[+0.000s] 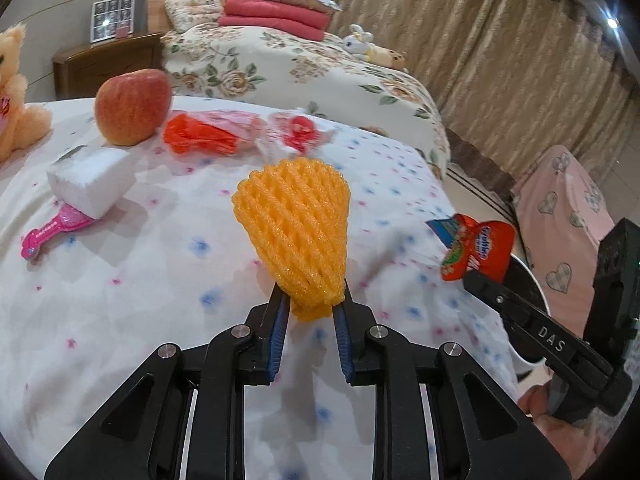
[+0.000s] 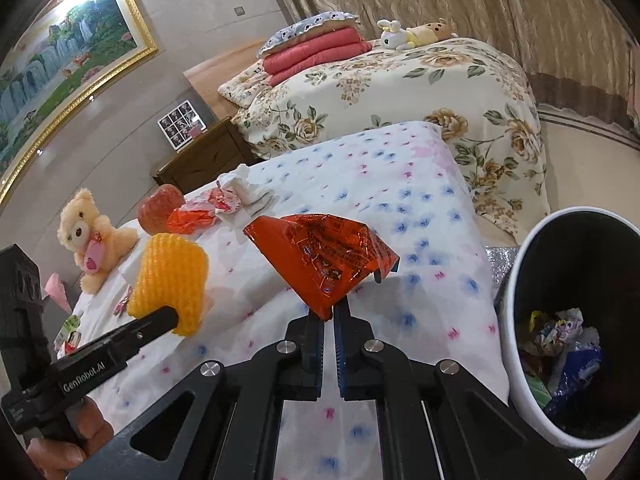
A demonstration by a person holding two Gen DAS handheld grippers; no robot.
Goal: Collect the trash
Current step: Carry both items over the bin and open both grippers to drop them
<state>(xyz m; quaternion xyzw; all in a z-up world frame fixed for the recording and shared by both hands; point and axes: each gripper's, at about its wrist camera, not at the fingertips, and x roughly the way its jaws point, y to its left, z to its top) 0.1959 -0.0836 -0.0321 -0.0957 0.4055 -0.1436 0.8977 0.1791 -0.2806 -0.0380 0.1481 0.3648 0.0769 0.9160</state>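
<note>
Gripping items, near to far: left gripper (image 1: 308, 304) clamped on orange foam fruit net (image 1: 294, 232), lifted above floral bedspread (image 1: 140, 280); right gripper (image 2: 329, 312) pinched tight on red snack wrapper (image 2: 324, 260), also off the cover. Waste bin (image 2: 516, 280) just right of bed edge, holding wrappers. Farther on the spread: white foam block (image 1: 90, 184), pink brush (image 1: 52, 230), apple (image 1: 132, 106), crumpled red packaging (image 1: 204, 136), teddy bear (image 2: 90, 236).
</note>
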